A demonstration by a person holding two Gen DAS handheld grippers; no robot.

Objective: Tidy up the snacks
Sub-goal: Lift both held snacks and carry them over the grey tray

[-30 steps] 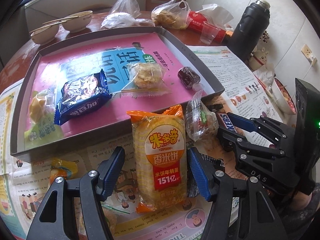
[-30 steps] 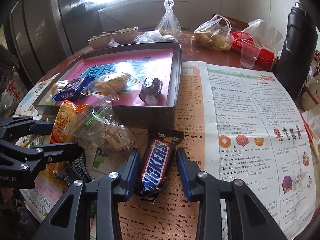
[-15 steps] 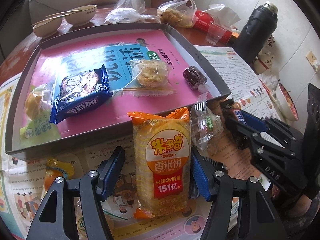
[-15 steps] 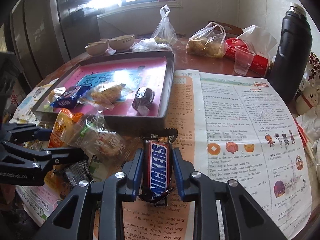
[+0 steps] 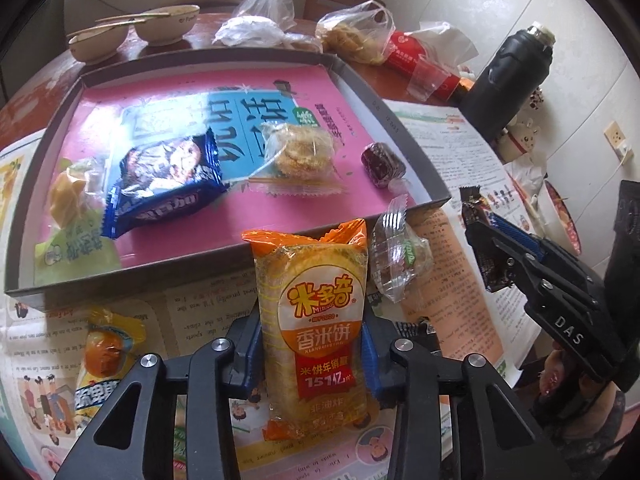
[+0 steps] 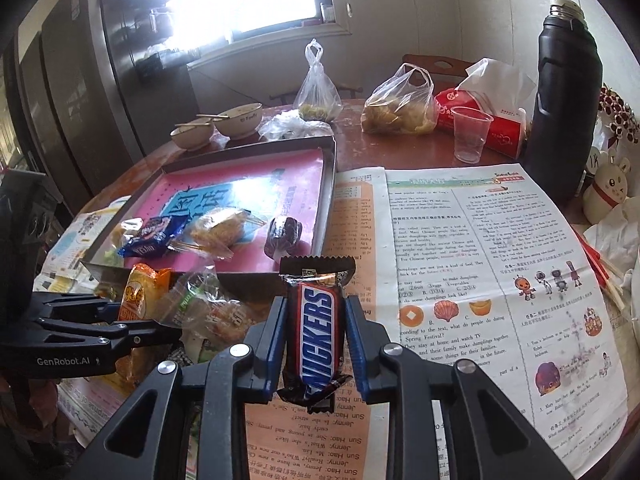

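An orange rice cracker pack (image 5: 316, 320) lies on the newspaper just in front of the grey, pink-lined tray (image 5: 400, 128). My left gripper (image 5: 312, 356) is closing on the pack, its blue pads against both long sides. The right gripper (image 6: 316, 344) is shut on a Snickers bar (image 6: 318, 320) and holds it upright above the newspaper, near the tray's right corner (image 6: 328, 200). Inside the tray lie a blue cookie pack (image 5: 168, 176), a clear-wrapped cracker (image 5: 300, 152) and a dark red candy (image 5: 380, 164). A clear-wrapped snack (image 5: 400, 256) lies beside the cracker pack.
An orange-wrapped snack (image 5: 108, 344) lies on the newspaper at the left. Behind the tray stand two bowls (image 6: 216, 124) with chopsticks and tied plastic bags (image 6: 396, 108). A plastic cup (image 6: 470, 132), a red tissue pack (image 6: 500, 124) and a black flask (image 6: 568, 92) stand at the back right.
The left jaws have closed in from well apart onto the rice cracker pack. The right gripper shut on the Snickers bar and lifted it off the newspaper.
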